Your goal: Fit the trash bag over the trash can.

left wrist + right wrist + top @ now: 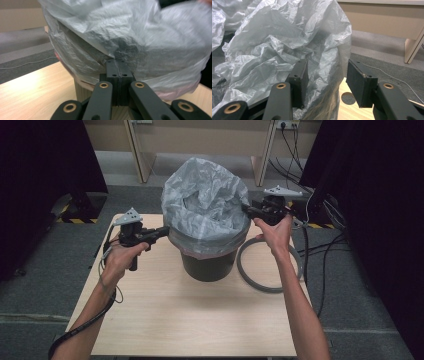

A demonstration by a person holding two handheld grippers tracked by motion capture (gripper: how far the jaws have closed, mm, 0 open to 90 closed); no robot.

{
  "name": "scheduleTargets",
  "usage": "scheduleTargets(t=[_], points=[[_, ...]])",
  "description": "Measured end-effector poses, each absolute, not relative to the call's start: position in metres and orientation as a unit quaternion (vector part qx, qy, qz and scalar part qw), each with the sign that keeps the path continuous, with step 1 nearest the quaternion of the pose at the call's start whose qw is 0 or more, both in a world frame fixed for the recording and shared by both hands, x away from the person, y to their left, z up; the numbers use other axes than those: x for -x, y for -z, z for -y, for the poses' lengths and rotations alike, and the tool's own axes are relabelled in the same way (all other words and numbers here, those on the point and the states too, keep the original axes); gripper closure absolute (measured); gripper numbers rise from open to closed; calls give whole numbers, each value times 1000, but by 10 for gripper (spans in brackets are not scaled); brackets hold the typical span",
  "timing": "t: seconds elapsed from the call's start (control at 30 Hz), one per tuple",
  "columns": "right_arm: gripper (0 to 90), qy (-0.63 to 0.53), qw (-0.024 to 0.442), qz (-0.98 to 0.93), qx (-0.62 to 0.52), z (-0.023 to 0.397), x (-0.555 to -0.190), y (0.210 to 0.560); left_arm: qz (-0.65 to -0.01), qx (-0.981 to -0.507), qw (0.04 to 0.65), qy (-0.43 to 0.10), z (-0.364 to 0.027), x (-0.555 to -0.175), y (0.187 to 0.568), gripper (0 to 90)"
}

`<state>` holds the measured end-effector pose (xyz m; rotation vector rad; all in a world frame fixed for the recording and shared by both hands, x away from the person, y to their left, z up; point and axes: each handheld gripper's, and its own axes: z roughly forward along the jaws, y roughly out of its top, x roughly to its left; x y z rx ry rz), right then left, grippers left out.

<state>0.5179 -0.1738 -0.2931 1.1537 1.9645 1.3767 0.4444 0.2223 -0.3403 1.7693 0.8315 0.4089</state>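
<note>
A dark round bin [207, 267] stands in the middle of the wooden table [175, 320], lined with a crumpled grey plastic bag [205, 205] that puffs up over its rim. My left gripper [165, 231] is at the bin's left side, just under the rim. In the left gripper view its jaws [117, 61] are pressed together, pinching the bag's film [140, 37] at the tips. My right gripper [246, 209] is at the bag's upper right edge. Its jaws [327, 65] stand apart; a fold of the bag [274, 45] lies against the left pad [300, 75], while the right pad [359, 80] is free.
A grey ring [265, 289] lies flat on the table to the right of the bin. Cables [320, 245] trail over the floor at the right. Black curtains hang on both sides, and light wooden furniture legs stand behind the table.
</note>
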Motion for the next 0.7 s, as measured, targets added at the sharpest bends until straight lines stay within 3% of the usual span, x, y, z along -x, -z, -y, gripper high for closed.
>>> scheduleTargets(t=[0.23,0.4,0.53,0.7], points=[[494,-505,238,-716,-419,177,-514,292,-363,-768,499,-172,-221,-450,381,896],[425,-516,228,-707,-426,180,-509,288,-367,-746,524,-183,-231,-445,370,893],[415,-518,226,-711,-419,180,-499,281,-366,-735,537,-194,-239,-439,355,784],[470,-492,213,-731,-421,173,-489,283,-370,-722,550,-200,-242,-433,341,566]])
